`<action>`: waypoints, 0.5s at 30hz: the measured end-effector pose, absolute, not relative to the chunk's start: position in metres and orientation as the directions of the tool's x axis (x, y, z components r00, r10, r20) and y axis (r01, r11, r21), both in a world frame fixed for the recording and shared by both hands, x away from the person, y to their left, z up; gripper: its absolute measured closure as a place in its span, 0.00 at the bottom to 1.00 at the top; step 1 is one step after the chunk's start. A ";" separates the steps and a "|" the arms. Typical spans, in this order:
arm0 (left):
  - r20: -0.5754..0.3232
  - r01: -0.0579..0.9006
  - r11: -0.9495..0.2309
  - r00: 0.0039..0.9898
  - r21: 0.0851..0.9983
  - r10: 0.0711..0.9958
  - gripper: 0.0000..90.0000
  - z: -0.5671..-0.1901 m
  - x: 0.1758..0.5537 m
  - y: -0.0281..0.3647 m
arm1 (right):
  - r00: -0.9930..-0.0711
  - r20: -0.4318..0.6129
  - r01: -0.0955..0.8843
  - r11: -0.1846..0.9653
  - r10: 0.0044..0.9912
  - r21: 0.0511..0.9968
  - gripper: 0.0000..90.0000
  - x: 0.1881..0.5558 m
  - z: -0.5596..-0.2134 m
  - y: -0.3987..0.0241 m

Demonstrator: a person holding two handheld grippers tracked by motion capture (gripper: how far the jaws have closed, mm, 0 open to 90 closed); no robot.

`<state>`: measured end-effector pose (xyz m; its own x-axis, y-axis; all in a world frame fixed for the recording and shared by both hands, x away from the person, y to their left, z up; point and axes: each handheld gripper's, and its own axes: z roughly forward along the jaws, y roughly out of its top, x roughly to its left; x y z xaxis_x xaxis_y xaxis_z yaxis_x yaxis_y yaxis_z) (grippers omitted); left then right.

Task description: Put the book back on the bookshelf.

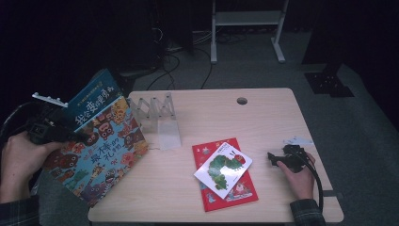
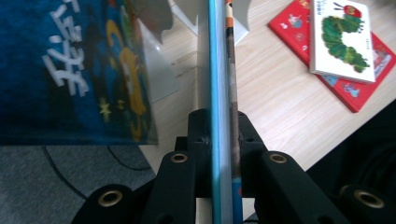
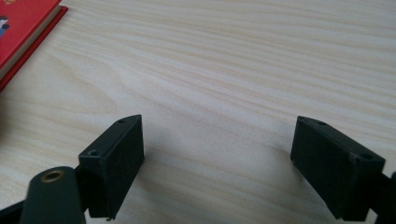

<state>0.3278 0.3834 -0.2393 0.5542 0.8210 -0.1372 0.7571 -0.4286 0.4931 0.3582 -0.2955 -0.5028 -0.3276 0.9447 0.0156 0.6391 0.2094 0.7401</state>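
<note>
Two picture books [image 2: 223,93] sit pinched edge-on in my left claw [image 2: 223,140], jaws pressed against their covers, held tilted over the table's left edge beside a white folding rack [image 1: 157,117]. The pale wooden table [image 1: 268,117] stands on grey floor in a dark room. Two more books lie flat at the middle: a caterpillar book [image 1: 223,168] on a red book [image 1: 244,190]. My right claw [image 3: 217,154] rests spread wide, empty, on the wood.

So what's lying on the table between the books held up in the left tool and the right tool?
In the high view, a white caterpillar book on a red book; the rest is bare table.
</note>
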 end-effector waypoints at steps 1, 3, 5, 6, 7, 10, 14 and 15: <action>-0.135 0.760 -0.426 0.549 0.490 0.825 0.90 -0.240 0.329 0.384 | -0.328 0.015 0.638 0.210 0.945 0.741 0.18 0.358 -0.503 -0.296; -0.135 0.771 -0.420 0.538 0.479 0.832 0.90 -0.241 0.332 0.387 | -0.328 0.015 0.639 0.210 0.945 0.740 0.18 0.358 -0.503 -0.295; -0.133 0.779 -0.413 0.526 0.472 0.840 0.90 -0.242 0.335 0.389 | -0.328 0.015 0.639 0.210 0.945 0.740 0.18 0.358 -0.503 -0.295; -0.131 0.781 -0.409 0.521 0.472 0.843 0.90 -0.243 0.336 0.390 | -0.327 0.016 0.639 0.209 0.945 0.740 0.18 0.358 -0.503 -0.295; -0.127 0.782 -0.407 0.517 0.471 0.847 0.90 -0.243 0.337 0.391 | -0.327 0.016 0.639 0.209 0.945 0.740 0.18 0.358 -0.503 -0.295; -0.115 0.788 -0.399 0.502 0.470 0.857 0.90 -0.243 0.340 0.393 | -0.326 0.016 0.639 0.209 0.945 0.740 0.18 0.358 -0.503 -0.295; -0.102 0.796 -0.382 0.479 0.470 0.872 0.90 -0.240 0.346 0.393 | -0.325 0.016 0.640 0.208 0.946 0.740 0.18 0.358 -0.503 -0.296; -0.095 0.797 -0.380 0.473 0.470 0.876 0.90 -0.240 0.347 0.393 | -0.325 0.016 0.640 0.208 0.946 0.740 0.18 0.358 -0.503 -0.296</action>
